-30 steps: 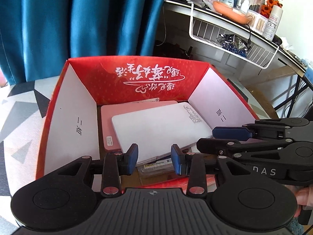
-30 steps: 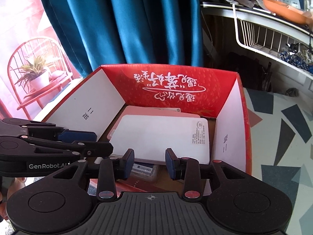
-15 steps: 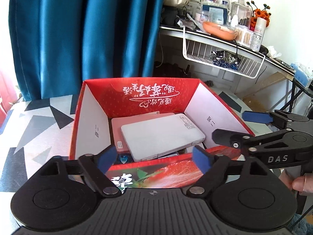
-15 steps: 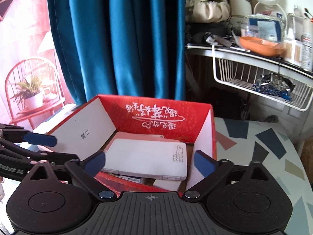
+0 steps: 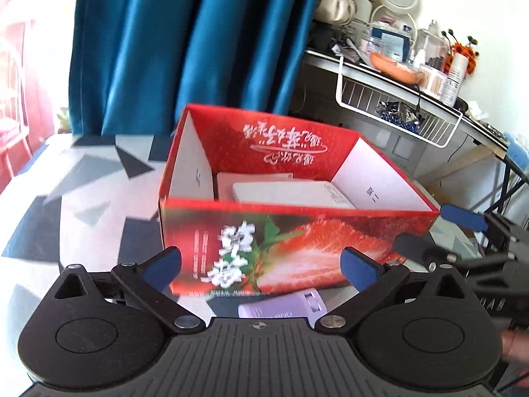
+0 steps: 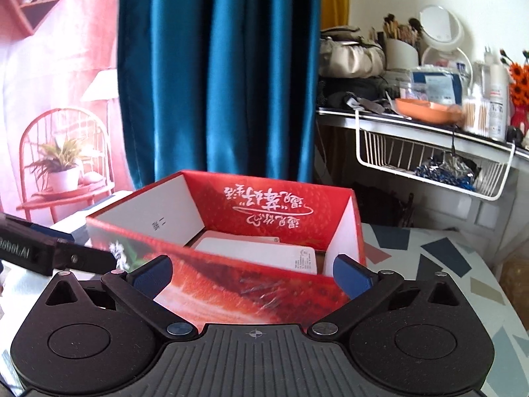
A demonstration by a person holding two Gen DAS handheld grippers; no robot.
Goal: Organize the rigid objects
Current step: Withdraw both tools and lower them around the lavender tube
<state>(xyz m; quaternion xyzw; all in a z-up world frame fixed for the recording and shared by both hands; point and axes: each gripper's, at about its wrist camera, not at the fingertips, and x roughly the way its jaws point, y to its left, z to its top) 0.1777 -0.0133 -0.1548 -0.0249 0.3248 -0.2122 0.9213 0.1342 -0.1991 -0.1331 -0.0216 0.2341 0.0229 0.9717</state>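
A red strawberry-print box (image 5: 297, 231) stands open on the patterned table. Inside it a white flat device (image 5: 291, 192) lies on a pink one (image 5: 254, 177). My left gripper (image 5: 261, 263) is just in front of the box's near wall, its jaws opening, with nothing gripped. A lilac rectangular object (image 5: 281, 306) lies on the table below and between the left fingers. My right gripper (image 6: 253, 273) stands open at the box's (image 6: 231, 284) near right corner, holding nothing. The white device (image 6: 261, 254) shows over the wall.
A blue curtain (image 5: 198, 43) hangs behind the table. To the right a cluttered shelf with a white wire basket (image 5: 396, 112) stands off the table. The other gripper shows at each view's side: the right gripper (image 5: 436, 230) and the left gripper (image 6: 76, 244).
Both grippers were nearly shut over the box's inside. They have drawn back out over the near wall and opened wide. The lilac object has come into the left wrist view.
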